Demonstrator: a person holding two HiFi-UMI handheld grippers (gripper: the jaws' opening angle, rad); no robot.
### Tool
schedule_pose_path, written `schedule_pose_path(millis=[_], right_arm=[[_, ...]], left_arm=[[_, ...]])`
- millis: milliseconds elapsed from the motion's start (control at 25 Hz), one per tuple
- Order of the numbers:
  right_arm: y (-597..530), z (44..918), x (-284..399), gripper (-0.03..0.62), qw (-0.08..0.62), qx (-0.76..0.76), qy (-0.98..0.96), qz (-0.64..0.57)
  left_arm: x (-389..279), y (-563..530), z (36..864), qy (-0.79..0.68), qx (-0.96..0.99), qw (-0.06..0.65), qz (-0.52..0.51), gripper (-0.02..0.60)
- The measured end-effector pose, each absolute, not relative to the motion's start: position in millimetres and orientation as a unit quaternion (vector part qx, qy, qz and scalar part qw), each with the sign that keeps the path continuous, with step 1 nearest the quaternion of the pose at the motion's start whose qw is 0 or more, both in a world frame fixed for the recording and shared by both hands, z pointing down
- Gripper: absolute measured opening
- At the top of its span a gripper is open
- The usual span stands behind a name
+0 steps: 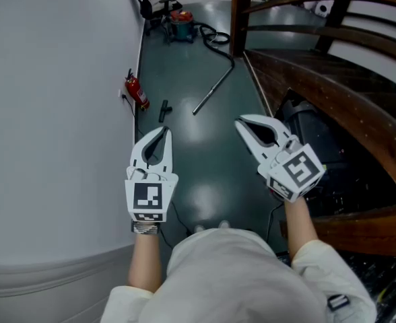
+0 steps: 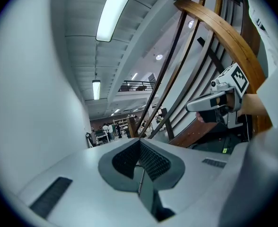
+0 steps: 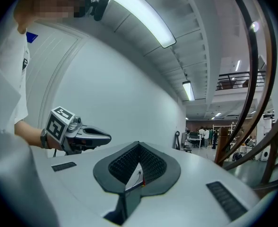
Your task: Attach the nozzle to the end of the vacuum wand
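Item: long silver metal vacuum wand [image 1: 213, 87], lying on the dark green floor [image 1: 184, 173] well ahead, its far end on a black hose [image 1: 213, 36] running to a red-and-teal canister vacuum [image 1: 181, 24]; likely stiff, light and smooth, best taken mid-shaft. Item: small black plastic nozzle [image 1: 164, 110], loose on the floor near the wand's free end, not touching it; probably light and rigid, gripped by its body. Canister contents unseen. Left gripper [image 1: 163, 134] and right gripper [image 1: 242, 123]: jaws together, empty, well short of both.
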State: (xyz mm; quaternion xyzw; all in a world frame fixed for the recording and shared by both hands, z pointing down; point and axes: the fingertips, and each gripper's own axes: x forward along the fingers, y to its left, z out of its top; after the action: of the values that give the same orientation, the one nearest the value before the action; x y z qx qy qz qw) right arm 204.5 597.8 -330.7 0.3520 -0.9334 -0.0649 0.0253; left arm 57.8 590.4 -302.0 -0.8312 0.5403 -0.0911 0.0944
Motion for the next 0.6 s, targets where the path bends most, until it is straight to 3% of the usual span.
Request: schedule_pose_path(millis=[600], right_arm=[[590, -316, 241, 0.026, 0.022, 0.337, -0.940, -0.043]], left_arm=[[91, 593, -287, 0.551, -0.825, 0.079, -0.099, 0.000]])
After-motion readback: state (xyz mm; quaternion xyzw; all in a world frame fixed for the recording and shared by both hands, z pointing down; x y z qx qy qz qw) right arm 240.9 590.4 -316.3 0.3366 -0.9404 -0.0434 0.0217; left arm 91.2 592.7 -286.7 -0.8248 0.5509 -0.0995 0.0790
